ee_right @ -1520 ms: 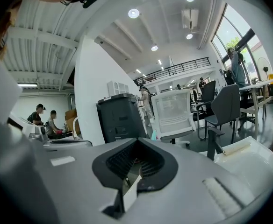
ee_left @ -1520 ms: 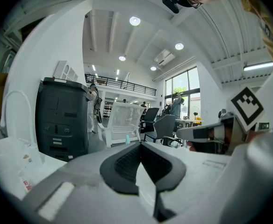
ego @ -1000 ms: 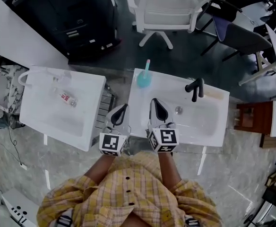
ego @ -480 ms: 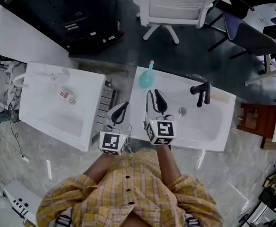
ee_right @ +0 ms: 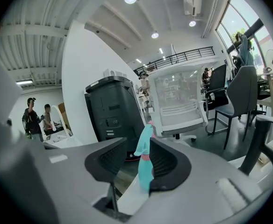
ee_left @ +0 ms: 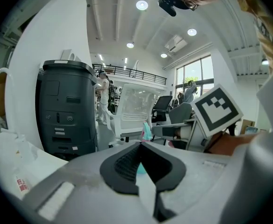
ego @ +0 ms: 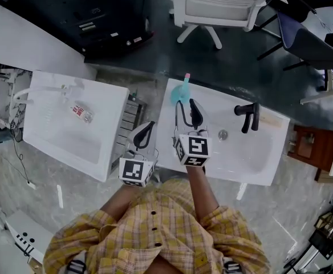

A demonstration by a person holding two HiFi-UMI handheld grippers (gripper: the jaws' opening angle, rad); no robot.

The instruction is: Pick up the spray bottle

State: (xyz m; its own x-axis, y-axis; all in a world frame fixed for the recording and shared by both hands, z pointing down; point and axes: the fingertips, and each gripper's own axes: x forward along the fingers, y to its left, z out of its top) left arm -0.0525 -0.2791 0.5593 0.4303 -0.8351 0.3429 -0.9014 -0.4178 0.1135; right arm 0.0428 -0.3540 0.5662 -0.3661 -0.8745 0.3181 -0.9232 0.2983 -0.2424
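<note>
Two white rectangular washbasins side by side below: left basin (ego: 47, 141), right basin (ego: 252, 161). Upright on the back left corner of the right basin, a teal plastic spray bottle with a pink nozzle (ego: 179, 92) (ee_right: 145, 157). Right gripper (ego: 187, 107) held above that basin's left part, pointed at the spray bottle, jaws opening, pads well apart. Seen through their gap, the bottle, close to the right-hand pad; probably just beyond the tips and untouched, though hard to judge through the wide lens. Left gripper (ego: 148, 129) lower, over the gap between the basins, jaws pressed together with nothing in them. On the right basin's rear edge, a black tap (ego: 248, 116); in the left basin, a small clear bottle with a red label (ego: 81, 112).
</note>
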